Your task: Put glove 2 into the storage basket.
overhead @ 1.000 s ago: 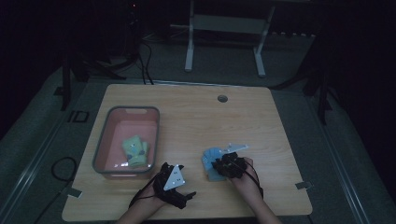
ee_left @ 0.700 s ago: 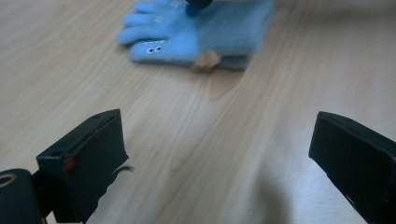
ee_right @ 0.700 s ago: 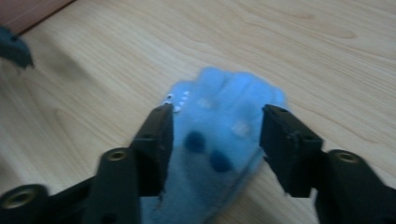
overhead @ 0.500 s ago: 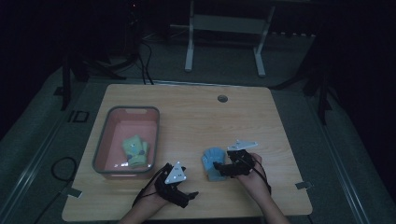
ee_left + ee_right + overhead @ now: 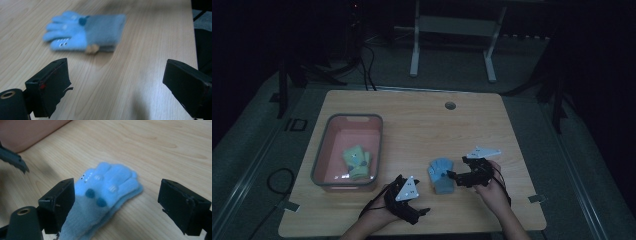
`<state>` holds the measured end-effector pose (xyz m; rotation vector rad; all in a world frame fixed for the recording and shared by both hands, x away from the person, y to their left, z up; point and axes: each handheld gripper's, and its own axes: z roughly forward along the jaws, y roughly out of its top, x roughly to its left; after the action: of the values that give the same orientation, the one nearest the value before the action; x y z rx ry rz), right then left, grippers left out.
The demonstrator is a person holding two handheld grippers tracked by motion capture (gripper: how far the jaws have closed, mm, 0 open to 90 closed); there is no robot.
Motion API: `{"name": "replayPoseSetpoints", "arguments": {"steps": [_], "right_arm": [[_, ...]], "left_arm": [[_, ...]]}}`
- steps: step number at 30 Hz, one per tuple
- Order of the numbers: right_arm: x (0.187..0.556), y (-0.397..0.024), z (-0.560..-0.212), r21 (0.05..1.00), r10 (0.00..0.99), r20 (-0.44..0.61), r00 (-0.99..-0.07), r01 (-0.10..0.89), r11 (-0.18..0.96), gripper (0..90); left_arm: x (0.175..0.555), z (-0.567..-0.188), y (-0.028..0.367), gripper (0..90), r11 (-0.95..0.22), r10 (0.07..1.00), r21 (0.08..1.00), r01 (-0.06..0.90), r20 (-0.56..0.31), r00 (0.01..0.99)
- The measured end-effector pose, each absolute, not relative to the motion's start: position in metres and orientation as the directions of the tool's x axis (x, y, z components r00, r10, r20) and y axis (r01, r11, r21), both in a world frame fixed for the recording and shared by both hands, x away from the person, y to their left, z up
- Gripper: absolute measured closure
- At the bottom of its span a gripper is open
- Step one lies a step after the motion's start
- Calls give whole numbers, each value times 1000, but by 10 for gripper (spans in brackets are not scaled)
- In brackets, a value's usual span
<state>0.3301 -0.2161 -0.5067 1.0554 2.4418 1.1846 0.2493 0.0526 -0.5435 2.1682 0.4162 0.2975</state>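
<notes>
The right gripper (image 5: 451,174) is hovering at the lower right of the high view, its jaws having just been opening, now standing wide with nothing gripped. The blue glove (image 5: 441,175) is lying flat on the worktop (image 5: 492,130) just left of it, cuff toward the near edge. The left gripper (image 5: 424,212) is sitting at the lower middle, jaws wide and empty, near the worktop's front edge. Bare wood is stretching across the upper half. The pink bin (image 5: 323,152) is standing at the left, holding a green glove (image 5: 356,161).
</notes>
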Motion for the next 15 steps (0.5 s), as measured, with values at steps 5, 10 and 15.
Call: {"name": "replayPoseSetpoints", "arguments": {"steps": [5, 10, 15], "right_arm": [[336, -223, -500, 755, 700, 128, -703, 527, 391, 142], [342, -223, -500, 755, 673, 168, -720, 533, 382, 118], [353, -219, -506, 741, 673, 170, -720, 543, 394, 207]], "left_arm": [[256, -541, 43, 126, -553, 379, 818, 156, 81, 922], [264, -539, 30, 147, -580, 348, 803, 136, 93, 933], [268, -537, 15, 157, -595, 298, 800, 72, 137, 945]]}}
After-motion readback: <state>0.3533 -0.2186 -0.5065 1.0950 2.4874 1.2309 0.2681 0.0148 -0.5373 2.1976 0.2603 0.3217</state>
